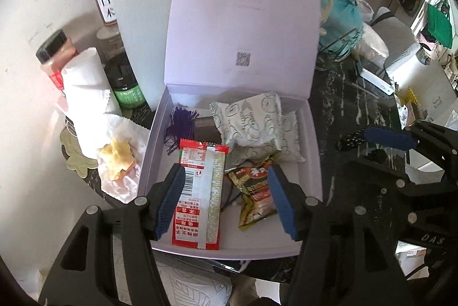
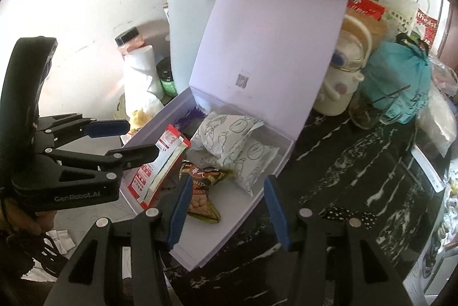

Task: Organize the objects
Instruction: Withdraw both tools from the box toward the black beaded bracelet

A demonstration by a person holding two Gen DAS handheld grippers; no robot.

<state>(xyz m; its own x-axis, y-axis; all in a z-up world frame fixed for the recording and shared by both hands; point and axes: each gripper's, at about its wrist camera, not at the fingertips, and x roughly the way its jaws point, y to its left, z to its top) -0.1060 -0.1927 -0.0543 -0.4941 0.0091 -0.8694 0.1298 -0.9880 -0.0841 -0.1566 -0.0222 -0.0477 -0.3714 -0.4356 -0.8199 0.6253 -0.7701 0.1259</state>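
Observation:
An open lilac box [image 1: 313, 162] [image 2: 257, 200] with its lid standing up holds snack packets. A red and white packet [image 1: 200, 191] [image 2: 160, 160] lies at the box's front left. A brown and green packet [image 1: 254, 188] [image 2: 203, 191] lies beside it. Two white patterned packets [image 1: 254, 119] [image 2: 229, 137] lie at the back, with a purple tassel [image 1: 183, 122]. My left gripper [image 1: 226, 200] [image 2: 123, 137] is open above the box, with the red packet between its fingers but not clamped. My right gripper [image 2: 226, 208] is open and empty over the box's right wall; it also shows in the left wrist view [image 1: 380, 137].
Left of the box stand a paper towel roll [image 1: 86, 94], a spice bottle [image 1: 54, 54], a green-labelled jar [image 1: 123, 85] and crumpled paper with food [image 1: 117, 160]. A small black dotted object [image 2: 349, 214] lies on the dark marble counter [image 2: 357, 177]. A white pot [image 2: 346, 76] and a teal bag [image 2: 400, 85] stand at the right.

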